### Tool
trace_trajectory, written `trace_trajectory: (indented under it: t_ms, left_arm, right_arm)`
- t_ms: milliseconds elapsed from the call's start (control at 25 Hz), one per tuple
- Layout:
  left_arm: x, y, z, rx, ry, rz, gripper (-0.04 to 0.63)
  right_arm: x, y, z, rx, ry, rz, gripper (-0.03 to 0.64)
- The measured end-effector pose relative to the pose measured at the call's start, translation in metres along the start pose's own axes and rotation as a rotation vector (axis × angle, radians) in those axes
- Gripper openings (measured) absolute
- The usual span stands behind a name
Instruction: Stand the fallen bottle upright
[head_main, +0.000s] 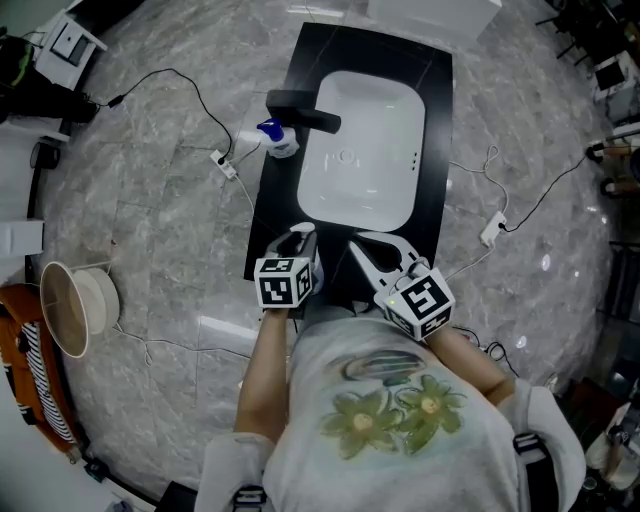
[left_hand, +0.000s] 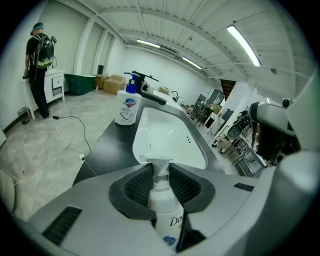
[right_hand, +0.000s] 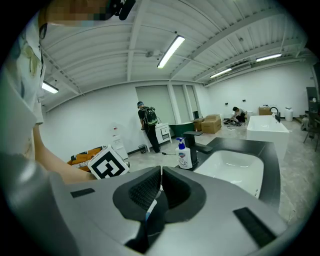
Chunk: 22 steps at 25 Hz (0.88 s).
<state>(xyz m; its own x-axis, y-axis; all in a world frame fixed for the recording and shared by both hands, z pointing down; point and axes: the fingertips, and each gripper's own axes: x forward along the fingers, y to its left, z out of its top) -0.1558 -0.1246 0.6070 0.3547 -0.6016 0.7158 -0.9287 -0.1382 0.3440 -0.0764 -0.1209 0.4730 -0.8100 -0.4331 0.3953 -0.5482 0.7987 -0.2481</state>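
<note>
My left claw (left_hand: 160, 172) is clamped on the white plastic bottle with a white pump top (left_hand: 163, 205). Both ribbed pads press its neck and shoulder. The bottle lies along the claw with its pump pointing away from me, toward the white rounded ceramic basin (head_main: 365, 150). In the head view, claw and bottle sit over the near edge of the black rectangular desk (head_main: 268, 230), at about 7 o'clock from the basin. I cannot tell whether the bottle's base touches the desk.

My right claw (right_hand: 160, 172) is narrow, its pad tips meeting with nothing gripped between them. It hovers at 6 o'clock from the basin, just beside the left claw, at that claw's 3 o'clock.

At 9 o'clock from the basin a second white soap bottle with a blue pump (head_main: 277, 138) stands upright on the desk. It is just beside the black angular tap (head_main: 300, 108), whose spout reaches over the basin's rim. The desk stands on a grey marbled floor (head_main: 150, 210).
</note>
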Motion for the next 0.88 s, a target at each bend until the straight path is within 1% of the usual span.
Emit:
trace_trajectory:
  t_ms: [360, 560, 880]
  left_arm:
    - [-0.013, -0.015, 0.006, 0.078, -0.105, 0.056, 0.117]
    - [-0.023, -0.021, 0.006, 0.084, -0.150, 0.087, 0.117]
    - [-0.039, -0.033, 0.013, 0.092, -0.244, 0.119, 0.117]
  right_arm:
    - [-0.020, 0.001, -0.001, -0.013, -0.008, 0.023, 0.043]
    - [-0.030, 0.005, -0.004, -0.021, -0.010, 0.035, 0.043]
    - [-0.047, 0.013, -0.012, -0.026, -0.004, 0.060, 0.041]
